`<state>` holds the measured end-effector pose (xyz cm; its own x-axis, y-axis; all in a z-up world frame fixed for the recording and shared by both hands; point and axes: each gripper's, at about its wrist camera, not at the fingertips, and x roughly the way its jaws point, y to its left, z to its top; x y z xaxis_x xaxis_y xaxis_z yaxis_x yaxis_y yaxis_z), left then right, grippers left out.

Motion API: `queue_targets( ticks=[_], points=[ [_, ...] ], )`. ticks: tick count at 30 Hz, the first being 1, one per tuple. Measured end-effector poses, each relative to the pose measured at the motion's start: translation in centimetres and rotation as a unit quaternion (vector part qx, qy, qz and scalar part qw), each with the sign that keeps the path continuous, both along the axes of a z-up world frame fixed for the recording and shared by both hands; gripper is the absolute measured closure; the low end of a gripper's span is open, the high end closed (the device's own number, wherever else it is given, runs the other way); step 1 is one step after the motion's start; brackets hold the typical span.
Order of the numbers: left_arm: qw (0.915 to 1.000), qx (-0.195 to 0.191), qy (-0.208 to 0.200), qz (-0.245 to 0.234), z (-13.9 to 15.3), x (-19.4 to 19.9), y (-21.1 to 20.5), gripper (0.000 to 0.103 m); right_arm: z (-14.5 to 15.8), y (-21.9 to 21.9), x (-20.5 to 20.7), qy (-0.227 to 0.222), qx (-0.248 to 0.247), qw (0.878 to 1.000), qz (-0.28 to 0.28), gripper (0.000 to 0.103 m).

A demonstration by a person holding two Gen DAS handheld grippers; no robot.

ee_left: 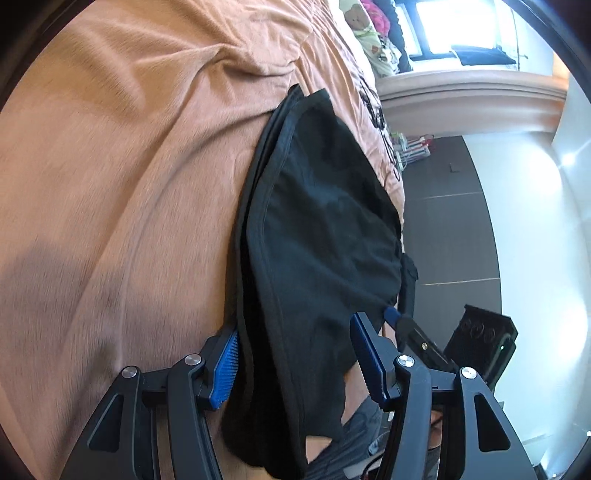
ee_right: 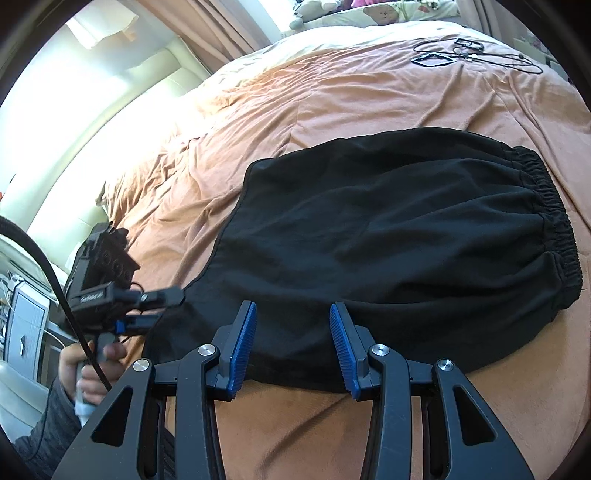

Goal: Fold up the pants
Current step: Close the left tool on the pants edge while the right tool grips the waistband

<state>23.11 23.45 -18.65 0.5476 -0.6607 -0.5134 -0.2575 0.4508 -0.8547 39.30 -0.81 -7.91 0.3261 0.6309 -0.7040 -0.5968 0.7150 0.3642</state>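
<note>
Black cloth fills the middle of the left wrist view: these are the pants (ee_left: 317, 229), and they lie on an orange-brown blanket (ee_left: 129, 184) that covers the bed. We see the cloth run from about 12 o'clock down to 6 o'clock, with a stitched hem along its left side. Our left gripper (ee_left: 295, 362) stands about half open, its blue pads (ee_left: 226, 365) one on each side of the cloth. The pants pass between the jaws, but we see a gap at the right pad, so we do not call it a grip. At 4 o'clock the other gripper's tip shows just beside the cloth edge. At 1 o'clock there is a bright window (ee_left: 454, 26).

In the right wrist view, the pants (ee_right: 388, 236) lie spread flat on the blanket (ee_right: 295, 110), from the centre toward 3 o'clock, where the gathered elastic waistband (ee_right: 554, 221) is. Our right gripper (ee_right: 291, 347) is partly open at 6 o'clock, over the near edge of the pants. Its pads are apart and hold nothing; whether the tips touch the cloth we cannot tell. At 9 o'clock the left gripper (ee_right: 162, 302) reaches the left corner of the pants, and a hand (ee_right: 88, 369) holds its handle at 8 o'clock. Some black cables (ee_right: 476, 55) lie on the blanket at 1 o'clock, well apart from the pants.
</note>
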Motion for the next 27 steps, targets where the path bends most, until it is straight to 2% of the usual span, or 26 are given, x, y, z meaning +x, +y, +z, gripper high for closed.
queue_targets(
  ticks=[1,2,5,7,10,16,22,27],
  points=[
    [1.0000,0.002,0.002,0.000,0.1,-0.5,-0.2,0.044,-0.2,0.2,-0.1,-0.001,-0.002,1.000,0.000,0.071],
    [1.0000,0.004,0.006,0.002,0.1,-0.9,-0.4,0.046,-0.5,0.3,-0.2,0.021,-0.008,1.000,-0.005,0.073],
    [0.9996,0.018,0.022,0.005,0.1,-1.8,-1.0,0.059,-1.5,0.6,-0.6,0.025,-0.026,0.999,-0.014,0.080],
    [0.9991,0.030,0.030,0.008,-0.1,-2.0,-1.1,0.076,-2.4,1.0,-0.9,0.034,-0.038,0.999,-0.015,0.083],
    [0.9986,0.031,0.043,0.007,-0.5,-2.6,-1.2,0.089,-3.8,1.5,-1.2,0.048,-0.063,0.997,-0.019,0.087],
    [0.9982,0.043,0.043,0.001,0.9,-3.8,-1.4,0.093,-3.2,1.5,-1.6,0.065,-0.069,0.995,-0.008,0.087],
    [0.9975,0.048,0.050,0.016,1.0,-3.9,-1.2,0.093,-0.3,1.5,-0.3,0.039,-0.037,0.998,-0.013,0.087],
    [0.9965,0.048,0.055,0.040,1.1,-3.5,-1.5,0.093,-1.0,2.3,1.6,0.037,-0.056,0.997,-0.035,0.087]
  ],
)
